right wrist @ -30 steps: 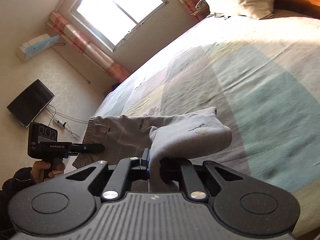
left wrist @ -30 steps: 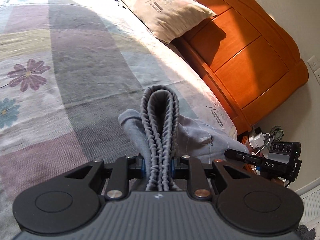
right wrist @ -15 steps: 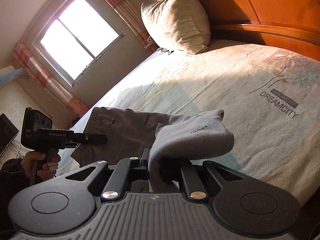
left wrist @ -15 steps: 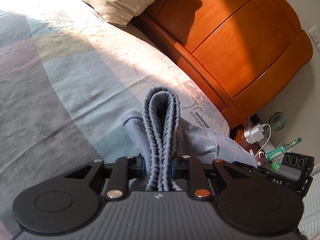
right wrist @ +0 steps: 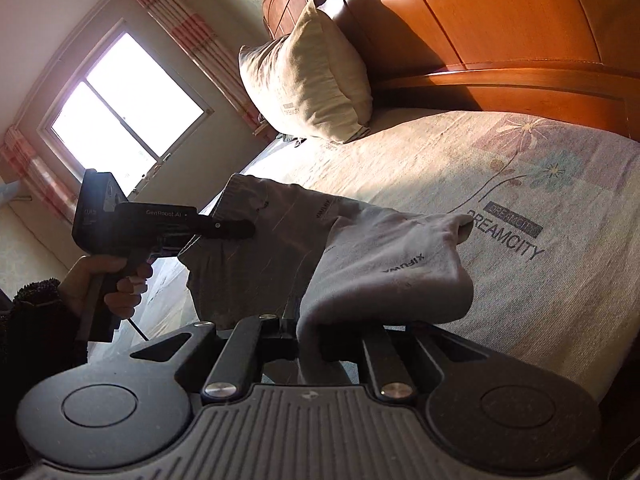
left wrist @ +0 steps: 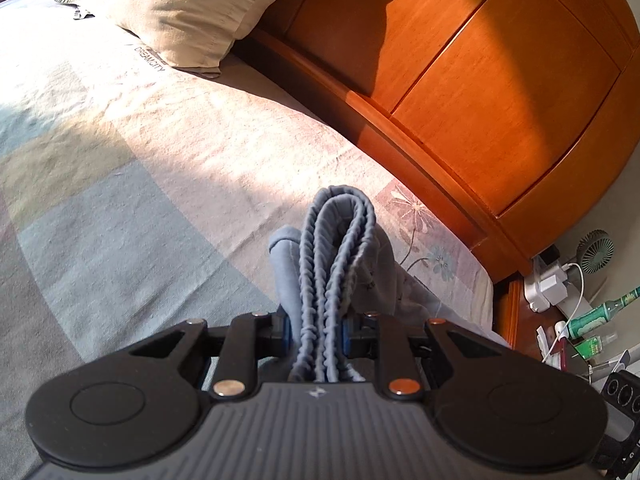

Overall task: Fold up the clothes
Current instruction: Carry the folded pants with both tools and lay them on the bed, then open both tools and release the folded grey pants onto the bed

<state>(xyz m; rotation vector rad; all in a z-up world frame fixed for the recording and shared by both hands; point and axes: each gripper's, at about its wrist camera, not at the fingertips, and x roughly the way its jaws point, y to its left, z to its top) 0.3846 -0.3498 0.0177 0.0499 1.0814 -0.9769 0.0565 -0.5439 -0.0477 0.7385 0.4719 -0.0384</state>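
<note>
While clamped, trousers (left wrist: 336,264) in hand-held gripper (left wrist: 316,330)

Both wrist views look close along their fingers, tilted down over the bed (left wrist: 120,168), sharing the headboard (right wrist: 500,20) ahead.

Soft grey cloth trousers (left wrist: 336,248), glossy wooden headboard (left wrist: 500,92), matt woven bedsheet (left wrist: 120,184)
</note>
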